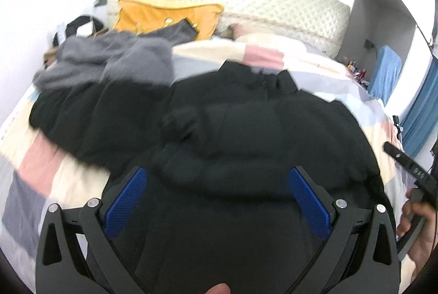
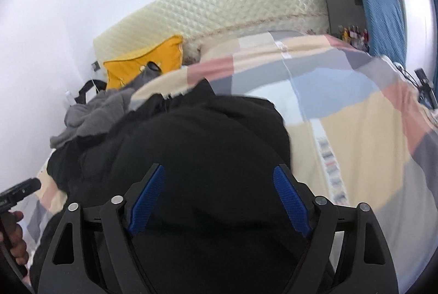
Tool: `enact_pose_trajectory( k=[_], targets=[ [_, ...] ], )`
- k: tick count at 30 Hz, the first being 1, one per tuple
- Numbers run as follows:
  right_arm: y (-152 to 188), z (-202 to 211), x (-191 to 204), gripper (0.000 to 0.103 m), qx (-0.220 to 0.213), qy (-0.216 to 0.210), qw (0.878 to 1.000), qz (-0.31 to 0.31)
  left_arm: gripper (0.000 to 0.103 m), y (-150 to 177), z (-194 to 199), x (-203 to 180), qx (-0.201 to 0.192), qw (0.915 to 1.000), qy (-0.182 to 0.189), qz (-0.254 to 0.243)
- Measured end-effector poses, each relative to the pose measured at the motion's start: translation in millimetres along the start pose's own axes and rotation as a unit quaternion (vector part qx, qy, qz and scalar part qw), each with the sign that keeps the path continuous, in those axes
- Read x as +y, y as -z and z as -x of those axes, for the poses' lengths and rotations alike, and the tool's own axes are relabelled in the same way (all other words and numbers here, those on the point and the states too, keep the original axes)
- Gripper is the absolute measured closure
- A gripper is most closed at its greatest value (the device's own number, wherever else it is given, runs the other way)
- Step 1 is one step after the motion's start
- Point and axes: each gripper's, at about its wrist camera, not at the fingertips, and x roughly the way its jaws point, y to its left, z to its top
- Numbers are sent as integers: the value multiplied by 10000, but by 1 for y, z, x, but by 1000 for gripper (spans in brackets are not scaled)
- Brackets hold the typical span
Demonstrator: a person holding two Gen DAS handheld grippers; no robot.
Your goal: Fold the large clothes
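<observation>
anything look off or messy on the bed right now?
Yes: a grey fleece garment lies crumpled, unfolded, beside the black garment on the patchwork quilt. A yellow bag slumps against the quilted headboard.

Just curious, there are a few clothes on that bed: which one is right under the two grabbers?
The black garment, spread on the patchwork bedcover. The fluffy grey garment lies farther back, near the yellow cushion.

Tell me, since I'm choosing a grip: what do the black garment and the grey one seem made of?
Black garment: seemingly thick matte fabric, maybe padded; it bulges in soft rounded folds, though blur hides the weave. Grey garment: likely fleece or fuzzy knit, with a nappy surface.
</observation>
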Motion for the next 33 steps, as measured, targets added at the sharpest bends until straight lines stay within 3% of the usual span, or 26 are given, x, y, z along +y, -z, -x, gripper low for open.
enact_pose_trajectory(
  k=[7,15,27,33],
  targets=[
    [-18,-64,43,26,19,57,9973,726,0,-38,-83,-34,280,9990,-114,-344],
    [-6,-127,50,23,222,104,9962,830,0,-28,-157,-41,437,9958,-454,-659],
    [14,-153,43,20,403,89,9961,779,0,-11,-188,-38,458,9949,-492,-754],
    [14,-148,48,18,512,123,9951,843,0,-10,-182,-39,459,9944,-557,-776]
  ],
)
